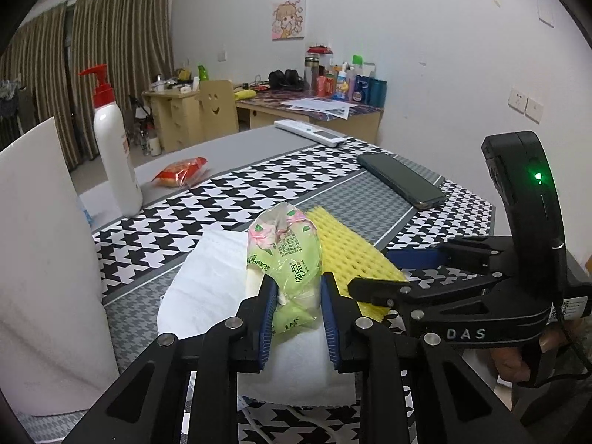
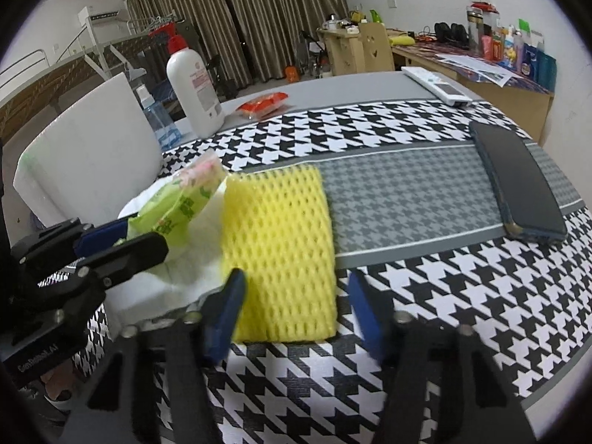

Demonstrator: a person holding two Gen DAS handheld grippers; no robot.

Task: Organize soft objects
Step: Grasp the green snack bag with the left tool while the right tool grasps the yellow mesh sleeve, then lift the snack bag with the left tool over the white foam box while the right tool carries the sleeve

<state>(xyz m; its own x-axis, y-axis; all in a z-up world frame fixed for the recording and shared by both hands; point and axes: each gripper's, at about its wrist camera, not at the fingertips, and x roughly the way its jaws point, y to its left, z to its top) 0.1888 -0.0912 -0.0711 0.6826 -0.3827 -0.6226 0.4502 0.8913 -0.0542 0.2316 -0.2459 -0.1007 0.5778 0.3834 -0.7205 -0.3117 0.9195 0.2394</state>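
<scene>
Houndstooth cloth covers the table point(image 1: 236, 185) in the left wrist view, where a green packet point(image 1: 292, 255) is clamped by the left gripper point(image 1: 298, 310) above a white towel point(image 1: 207, 281). From the right wrist view, a yellow foam net point(image 2: 281, 255) is seen lying flat near the table's front edge, straddled but untouched by the right gripper point(image 2: 296, 318), whose jaws stand apart.

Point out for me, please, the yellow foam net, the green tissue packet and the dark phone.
yellow foam net point(image 2: 281, 255), right wrist view, middle of its mesh.
green tissue packet point(image 1: 292, 259), left wrist view, printed front above the pads.
dark phone point(image 2: 518, 181), right wrist view, centre of its back.
</scene>
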